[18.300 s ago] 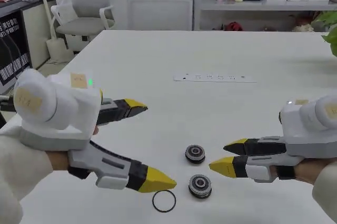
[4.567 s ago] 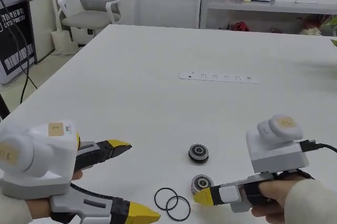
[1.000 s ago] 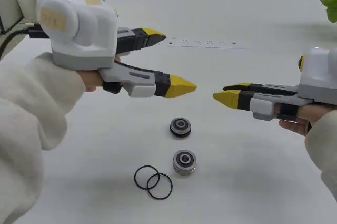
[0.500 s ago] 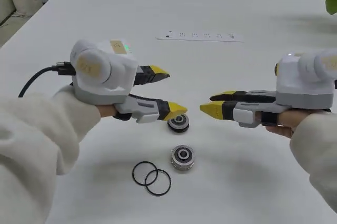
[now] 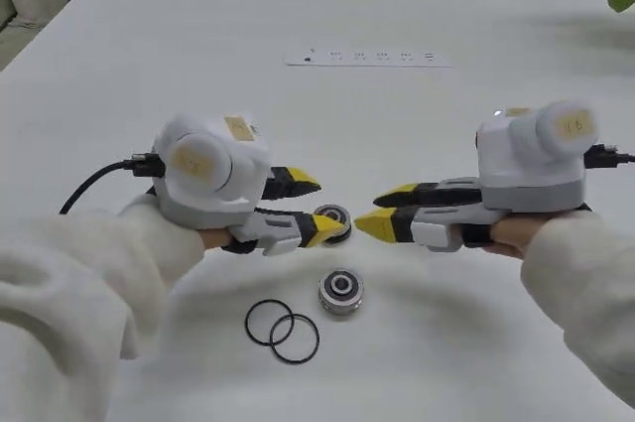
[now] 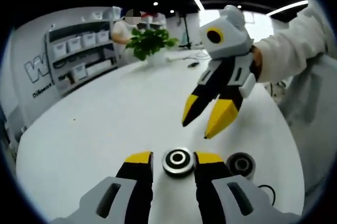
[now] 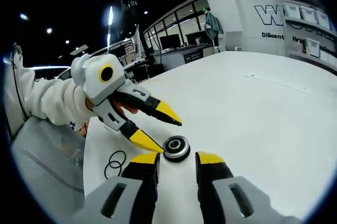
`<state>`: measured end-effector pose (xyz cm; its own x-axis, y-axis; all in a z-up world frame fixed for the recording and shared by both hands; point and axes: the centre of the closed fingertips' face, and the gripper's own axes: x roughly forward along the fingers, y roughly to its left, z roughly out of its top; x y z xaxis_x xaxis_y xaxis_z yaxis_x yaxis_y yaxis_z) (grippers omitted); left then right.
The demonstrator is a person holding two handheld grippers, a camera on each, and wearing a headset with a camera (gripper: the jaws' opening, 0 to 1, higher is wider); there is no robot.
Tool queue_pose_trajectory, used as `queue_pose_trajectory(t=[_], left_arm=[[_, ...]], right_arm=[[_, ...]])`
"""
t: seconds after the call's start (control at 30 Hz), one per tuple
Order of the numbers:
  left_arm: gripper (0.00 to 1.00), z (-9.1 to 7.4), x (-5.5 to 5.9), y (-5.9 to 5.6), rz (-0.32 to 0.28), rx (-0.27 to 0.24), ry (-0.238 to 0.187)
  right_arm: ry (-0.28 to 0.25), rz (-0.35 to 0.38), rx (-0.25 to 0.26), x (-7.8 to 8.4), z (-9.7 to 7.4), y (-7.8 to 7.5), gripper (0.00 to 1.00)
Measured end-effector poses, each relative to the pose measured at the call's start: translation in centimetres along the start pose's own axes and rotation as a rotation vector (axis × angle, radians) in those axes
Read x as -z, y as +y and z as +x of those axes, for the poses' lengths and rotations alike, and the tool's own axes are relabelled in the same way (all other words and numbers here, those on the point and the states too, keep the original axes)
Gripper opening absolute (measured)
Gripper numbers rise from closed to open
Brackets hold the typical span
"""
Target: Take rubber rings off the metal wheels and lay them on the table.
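The left gripper (image 5: 325, 206) is holding its jaws apart around one metal wheel (image 5: 331, 213) on the table (image 5: 446, 114). The right gripper (image 5: 372, 210) is gaping beside it. Two rubber rings (image 5: 283, 331) are lying nearby. Wall letters (image 7: 275, 35) are saying "Diligent".

Two metal wheels and two loose black rubber rings, lower centre of the head view.
The upper wheel (image 5: 335, 213) and lower wheel (image 5: 341, 290) lie flat, apart; the left ring (image 5: 247, 323) and right ring (image 5: 318, 340) overlap, lower left of them.
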<state>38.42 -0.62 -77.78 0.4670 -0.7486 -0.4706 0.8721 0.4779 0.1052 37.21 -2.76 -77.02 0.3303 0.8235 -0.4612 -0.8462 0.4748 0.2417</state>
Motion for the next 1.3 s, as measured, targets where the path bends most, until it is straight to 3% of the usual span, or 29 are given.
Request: queue_pose_trajectory(t=[0.13, 0.23, 0.5, 0.63, 0.8, 0.97, 1.1, 1.3], left_arm=[[0.26, 0.2, -0.1, -0.2, -0.029, 0.0, -0.011], [0.22, 0.5, 0.5, -0.3, -0.031, 0.001, 0.013], [0.15, 0.6, 0.4, -0.6, -0.057, 0.018, -0.002], [0.13, 0.6, 0.5, -0.4, -0.072, 0.004, -0.003], [0.13, 0.5, 0.4, -0.8, -0.09, 0.023, -0.013], [0.13, 0.3, 0.4, -1.4, -0.097, 0.044, -0.013], [0.13, 0.2, 0.5, -1.9, -0.094, 0.07, -0.012], [0.13, 0.1, 0.5, -2.1, -0.1, 0.07, -0.013]], right_arm=[[0.013, -0.004, 0.004, 0.4, 0.1, -0.1, 0.23], [0.026, -0.007, 0.01, 0.7, 0.2, -0.2, 0.24], [0.041, -0.02, 0.01, 1.1, 0.6, 0.0, 0.23], [0.051, -0.036, 0.016, 1.4, 1.0, 0.1, 0.24], [0.072, -0.087, 0.047, 1.9, 1.7, -0.2, 0.23], [0.119, -0.14, 0.043, 2.7, 2.2, 0.3, 0.23], [0.12, -0.153, 0.046, 2.8, 2.4, 0.3, 0.22], [0.126, -0.166, 0.032, 3.0, 2.5, 0.6, 0.2]])
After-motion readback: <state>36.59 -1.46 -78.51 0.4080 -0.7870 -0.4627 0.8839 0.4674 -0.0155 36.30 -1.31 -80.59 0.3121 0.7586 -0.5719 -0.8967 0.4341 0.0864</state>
